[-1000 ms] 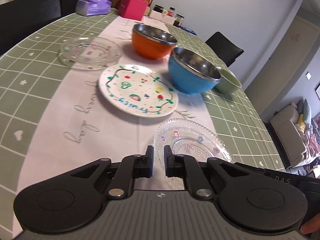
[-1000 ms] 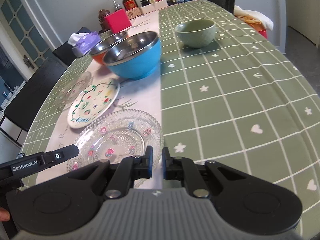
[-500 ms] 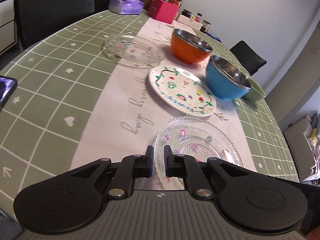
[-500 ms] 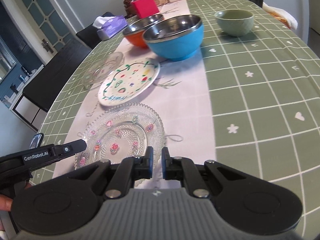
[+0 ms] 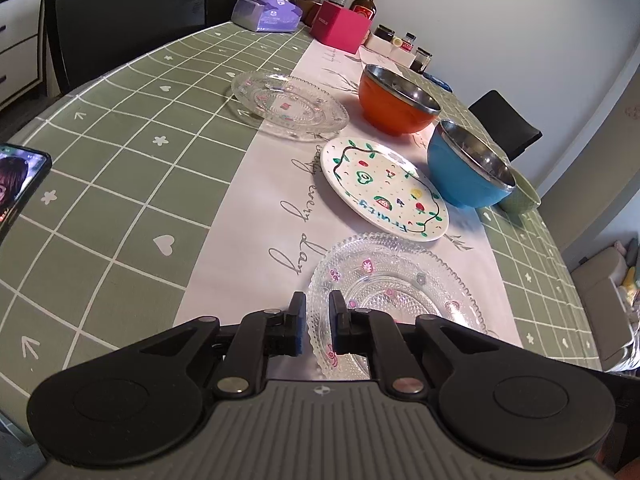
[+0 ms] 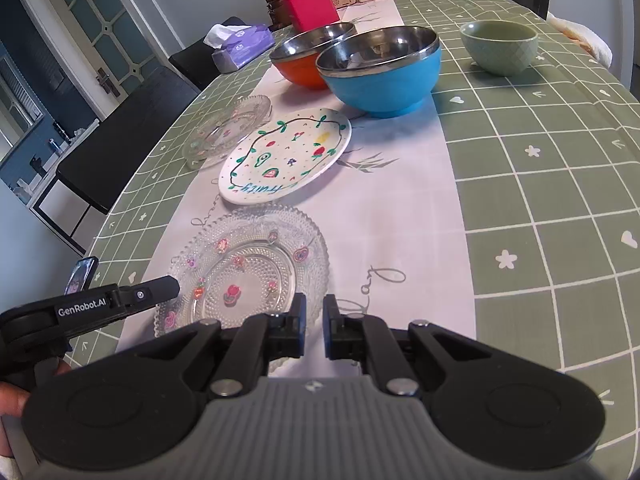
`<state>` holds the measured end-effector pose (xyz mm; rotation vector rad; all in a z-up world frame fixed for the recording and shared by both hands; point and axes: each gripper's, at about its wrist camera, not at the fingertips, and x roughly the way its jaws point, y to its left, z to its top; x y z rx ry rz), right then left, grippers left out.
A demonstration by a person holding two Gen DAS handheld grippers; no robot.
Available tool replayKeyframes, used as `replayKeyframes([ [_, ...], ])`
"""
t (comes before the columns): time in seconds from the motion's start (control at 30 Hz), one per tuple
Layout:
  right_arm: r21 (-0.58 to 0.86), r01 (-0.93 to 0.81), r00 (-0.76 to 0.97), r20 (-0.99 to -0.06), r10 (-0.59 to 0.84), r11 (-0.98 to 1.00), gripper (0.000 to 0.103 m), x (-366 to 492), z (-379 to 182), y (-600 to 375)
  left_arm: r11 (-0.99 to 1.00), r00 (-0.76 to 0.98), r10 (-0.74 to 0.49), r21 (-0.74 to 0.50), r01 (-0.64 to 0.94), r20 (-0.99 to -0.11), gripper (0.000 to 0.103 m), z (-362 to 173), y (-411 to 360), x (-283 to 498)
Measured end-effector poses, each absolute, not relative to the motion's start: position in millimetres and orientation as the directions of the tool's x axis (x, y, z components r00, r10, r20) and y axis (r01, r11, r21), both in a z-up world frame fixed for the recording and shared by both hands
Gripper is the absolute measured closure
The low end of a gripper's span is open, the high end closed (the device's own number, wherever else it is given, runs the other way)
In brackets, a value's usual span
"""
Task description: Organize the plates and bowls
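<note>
Status: barely begun, by the look of it. Nothing stacked or nested yet; every piece sits on its own on the table [image 5: 120, 168].
Near glass plate [image 5: 396, 292]: closest to me, on the white runner, right in front of both grippers.
Painted plate [image 5: 384, 186]: just past the glass one, edges near but not overlapping.
Far glass plate [image 5: 288, 104]: further back, half on runner, half on green cloth, apart from the rest.
Orange bowl [image 5: 396, 104]: behind the painted plate, upright, empty as far as I can tell.
Blue bowl [image 5: 468, 168]: beside the orange one, close, not nested.
Green bowl [image 6: 498, 46]: small, off alone on the green cloth.
My left gripper [image 5: 318, 322]: jaws just starting to part, narrow gap, nothing clamped; near glass plate's rim shows thru the gap but pads aren't on it.
My right gripper [image 6: 312, 326]: same, jaws easing apart, empty, hovering at that plate's near edge.
Left to do: prob. 3 plates into one pile, 3 bowls nested. All of it.
Clutter: tissue box [image 5: 266, 14], pink box [image 5: 340, 24], phone [image 5: 18, 188]; not my job.
</note>
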<state>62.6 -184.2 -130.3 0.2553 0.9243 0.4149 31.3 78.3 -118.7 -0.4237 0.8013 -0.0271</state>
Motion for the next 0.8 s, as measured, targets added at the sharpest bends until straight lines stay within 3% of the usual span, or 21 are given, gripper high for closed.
replayKeyframes([
  [0.07,0.365,-0.230,0.551,-0.715,0.430,0.902,0.091,63,-128,-186,0.916,0.707,-0.171,-0.376,-0.143,-0.687,0.078,-117,81,31],
  [0.13,0.358,-0.221,0.569,-0.708,0.418,0.907,0.072,64,-126,-191,0.918,0.719,-0.158,-0.368,-0.146,-0.677,0.071,-113,84,33],
  [0.3,0.363,-0.183,0.593,-0.700,0.397,0.914,0.065,79,-120,-203,0.924,0.734,-0.166,-0.364,-0.118,-0.658,0.059,-101,92,50],
  [0.57,0.353,-0.199,0.648,-0.653,0.393,0.914,0.063,115,-103,-201,0.928,0.744,-0.195,-0.366,-0.070,-0.638,0.058,-87,97,94],
  [0.8,0.417,-0.182,0.596,-0.673,0.437,0.891,0.063,158,-116,-193,0.924,0.725,-0.218,-0.378,-0.062,-0.653,0.058,-99,99,136],
])
